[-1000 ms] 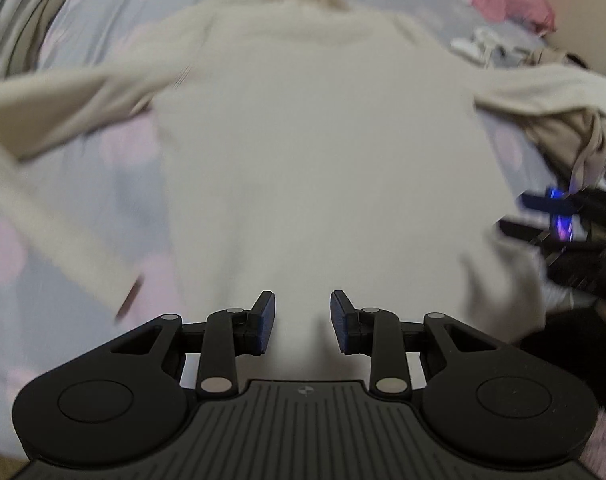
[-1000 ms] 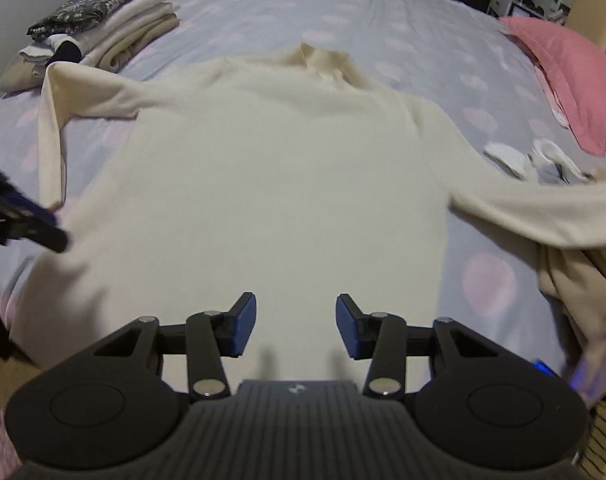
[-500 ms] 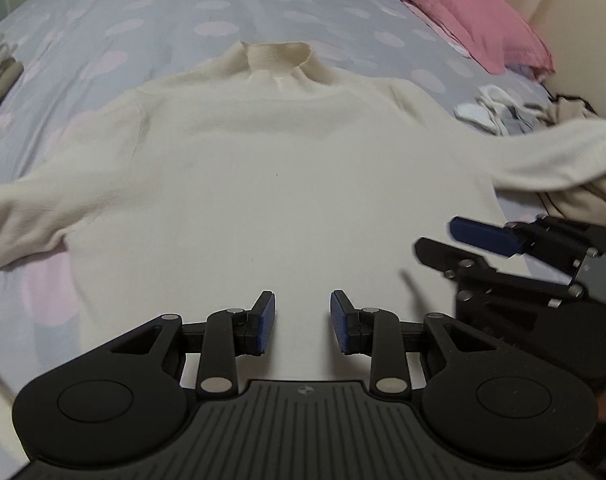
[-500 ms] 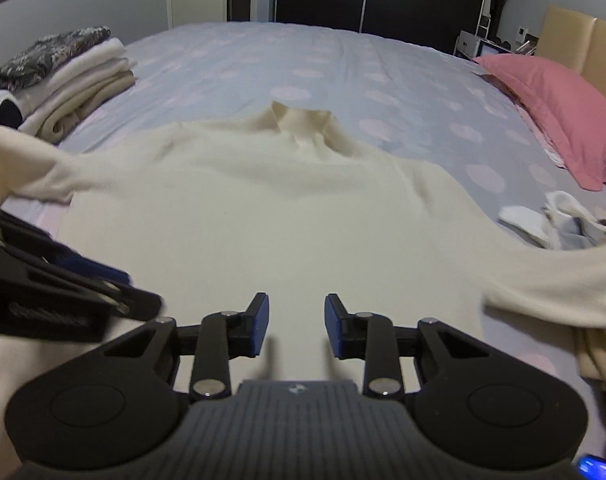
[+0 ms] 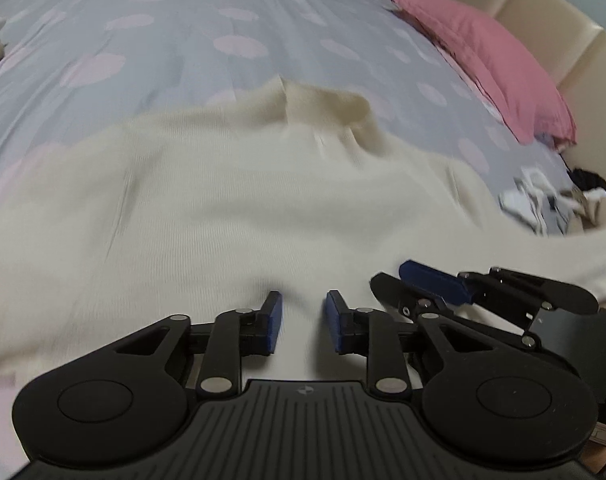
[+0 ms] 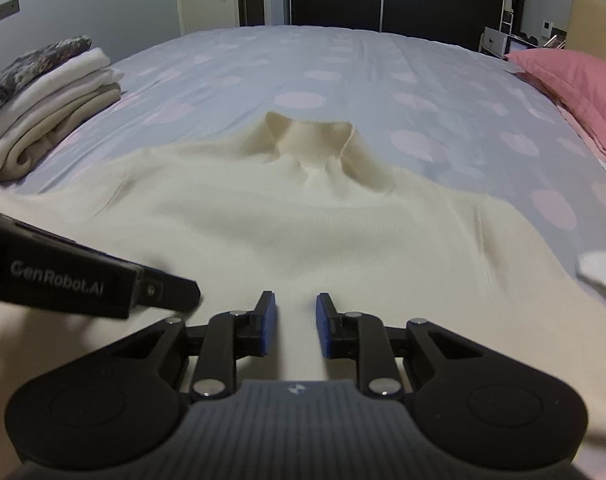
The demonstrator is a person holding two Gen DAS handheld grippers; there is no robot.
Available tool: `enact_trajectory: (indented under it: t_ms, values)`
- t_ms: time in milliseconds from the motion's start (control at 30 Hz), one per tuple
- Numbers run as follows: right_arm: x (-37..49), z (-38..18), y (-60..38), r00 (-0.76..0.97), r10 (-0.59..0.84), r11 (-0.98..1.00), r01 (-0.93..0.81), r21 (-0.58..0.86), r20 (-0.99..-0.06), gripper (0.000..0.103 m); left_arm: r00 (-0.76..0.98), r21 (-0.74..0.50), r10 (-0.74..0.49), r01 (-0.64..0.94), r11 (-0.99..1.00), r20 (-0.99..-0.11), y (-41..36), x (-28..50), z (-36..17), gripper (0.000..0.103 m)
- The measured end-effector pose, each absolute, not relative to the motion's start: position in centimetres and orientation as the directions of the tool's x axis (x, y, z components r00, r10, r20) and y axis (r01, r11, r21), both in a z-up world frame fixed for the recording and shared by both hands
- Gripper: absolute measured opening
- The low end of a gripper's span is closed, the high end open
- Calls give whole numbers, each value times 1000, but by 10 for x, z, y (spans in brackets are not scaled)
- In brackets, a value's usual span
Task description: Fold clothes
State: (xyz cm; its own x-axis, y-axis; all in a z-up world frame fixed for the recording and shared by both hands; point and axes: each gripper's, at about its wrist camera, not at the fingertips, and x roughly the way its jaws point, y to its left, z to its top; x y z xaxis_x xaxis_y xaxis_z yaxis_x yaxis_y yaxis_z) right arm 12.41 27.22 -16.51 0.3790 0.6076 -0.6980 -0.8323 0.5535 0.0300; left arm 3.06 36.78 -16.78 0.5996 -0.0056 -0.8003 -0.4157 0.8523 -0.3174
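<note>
A cream turtleneck sweater [image 5: 263, 208] [image 6: 303, 220] lies flat on the lilac bed sheet, its collar [image 5: 323, 108] [image 6: 307, 132] at the far end. My left gripper [image 5: 303, 300] hovers low over the sweater's body, its jaws closing, with a narrow gap through which the knit shows; the pads do not press on cloth. My right gripper [image 6: 293, 300] is just to its right, also closing with a small gap over the fabric. In the left wrist view the right gripper [image 5: 389, 276] lies close beside the left one. The left gripper [image 6: 183, 290] reaches in from the left of the right wrist view.
A pink pillow [image 5: 483, 52] [image 6: 575, 80] lies at the right by the beige headboard [image 5: 543, 8]. A stack of folded clothes [image 6: 43, 108] sits at the far left of the bed. Small white garments [image 5: 535, 196] lie to the sweater's right. The dotted sheet [image 6: 303, 60] stretches beyond the collar.
Both grippers have moved up the sweater toward the collar and sunk closer to it. Their jaws have narrowed, the right one more. The two grippers now sit side by side.
</note>
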Motion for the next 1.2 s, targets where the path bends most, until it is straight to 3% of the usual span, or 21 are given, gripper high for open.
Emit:
enact_trajectory:
  t_ms: [200, 533, 600, 767, 833, 933, 1000, 1033, 1133, 1200]
  values:
    - [167, -173, 302, 348, 633, 537, -841, 69, -691, 24, 634, -340, -2, -412, 845, -773, 392, 69, -177, 20]
    - [209, -167, 334, 339, 658, 507, -860, 63, -672, 14, 681, -425, -4, -452, 784, -732, 444, 112, -184, 6]
    - [217, -164, 338, 357, 654, 526, -849, 60, -667, 22, 682, -417, 11, -460, 784, -731, 449, 118, -181, 6]
    - [244, -154, 340, 331, 649, 558, -819, 132, -685, 24, 681, -380, 70, -488, 786, -729, 459, 124, -170, 7]
    - [249, -152, 339, 305, 650, 548, -822, 152, -696, 32, 683, -385, 68, -487, 784, -727, 466, 123, -167, 12]
    - [249, -147, 334, 306, 653, 549, -822, 155, -693, 33, 685, -382, 58, -472, 794, -726, 470, 122, -165, 18]
    - [245, -138, 325, 329, 676, 557, -814, 164, -659, 52, 693, -363, 75, -464, 808, -717, 469, 120, -161, 20]
    - [244, -134, 320, 342, 690, 559, -811, 169, -638, 66, 700, -358, 85, -461, 812, -709, 468, 118, -159, 27]
    - [245, -125, 313, 359, 711, 542, -828, 145, -605, 66, 720, -312, 138, -455, 834, -680, 463, 111, -153, 48]
    - [247, -125, 315, 347, 705, 524, -843, 124, -618, 64, 724, -290, 147, -443, 848, -674, 462, 110, -154, 49]
